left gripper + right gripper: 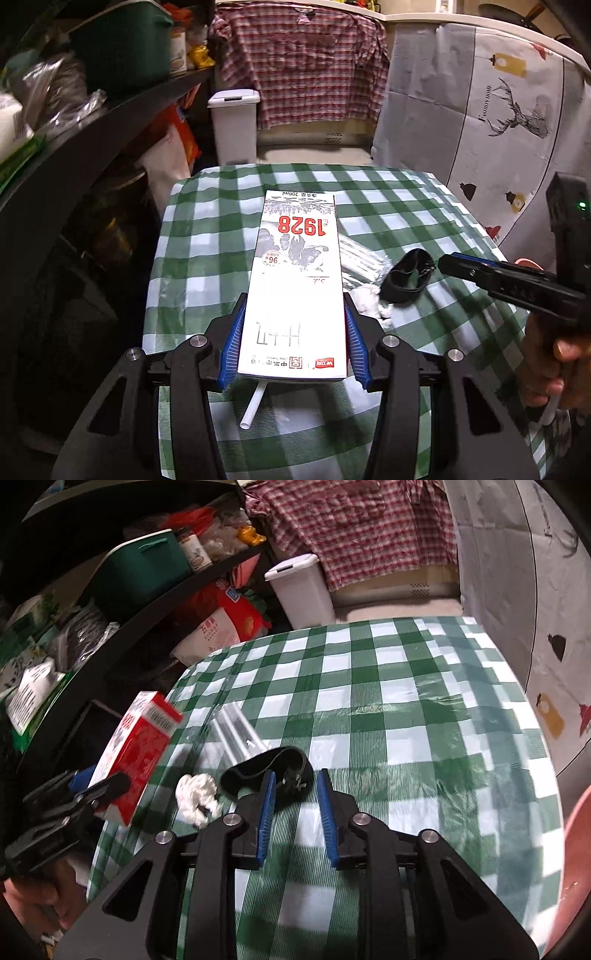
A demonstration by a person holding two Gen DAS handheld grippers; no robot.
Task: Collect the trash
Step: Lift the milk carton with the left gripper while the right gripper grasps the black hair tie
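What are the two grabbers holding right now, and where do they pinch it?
The left gripper holds the milk carton, pinched across its sides near the straw end. The right gripper holds nothing; its open fingers flank a black scrap.

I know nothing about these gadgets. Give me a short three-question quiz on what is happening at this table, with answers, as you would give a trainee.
1. True or false: the left gripper is clamped on the milk carton.
2. Which item lies nearest the right gripper: (a) crumpled tissue, (b) black strap, (c) clear wrapper?
3. Fill in: a white ____ sticks out of the carton's near end.

Key: 1 true. 2 (b): it lies at the fingertips, the jaws apart and not gripping it. 3 straw.
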